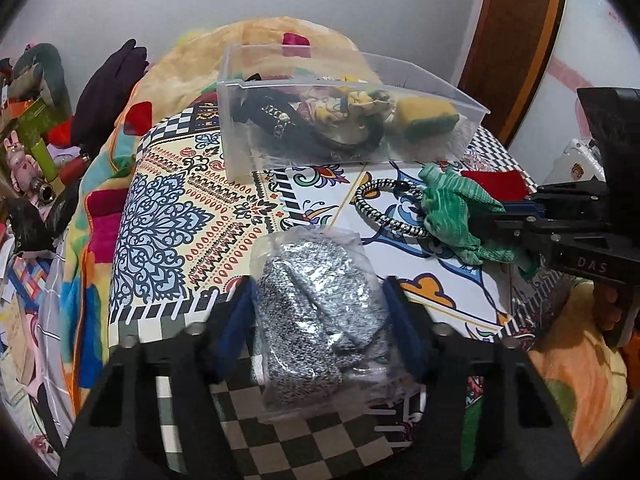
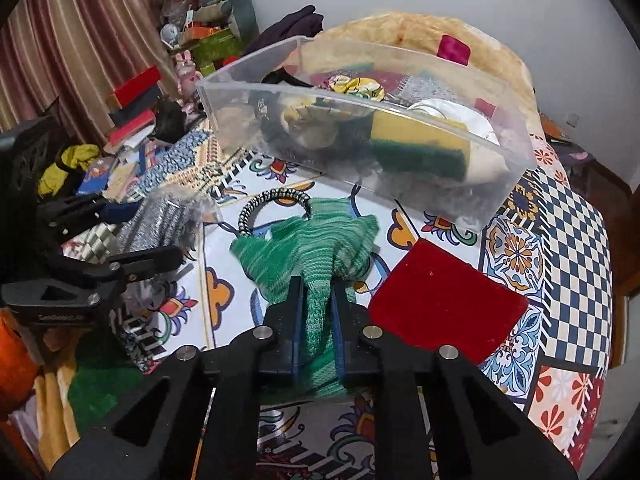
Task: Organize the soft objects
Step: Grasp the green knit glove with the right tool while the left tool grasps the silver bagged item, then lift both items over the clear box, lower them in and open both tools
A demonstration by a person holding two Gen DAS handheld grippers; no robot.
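My left gripper [image 1: 318, 292] is shut on a grey knit item in a clear plastic bag [image 1: 320, 312]; the bag also shows in the right wrist view [image 2: 160, 220]. My right gripper [image 2: 316, 284] is shut on a green striped knit cloth [image 2: 308, 248], which also shows in the left wrist view [image 1: 456, 208]. A black-and-white braided band [image 1: 384, 208] lies beside the cloth, partly under it [image 2: 272, 200]. A clear plastic bin [image 1: 432, 80] stands behind, holding a yellow-green sponge [image 2: 416, 140], a yellow scrunchie [image 2: 356, 84] and dark items.
A red velvet square [image 2: 444, 304] lies right of the green cloth on the patterned bedspread [image 1: 168, 216]. A folded yellow blanket [image 1: 256, 40] lies behind the bin. Books and toys [image 2: 136, 104] crowd the left side. A wooden door frame [image 1: 516, 40] stands at the right.
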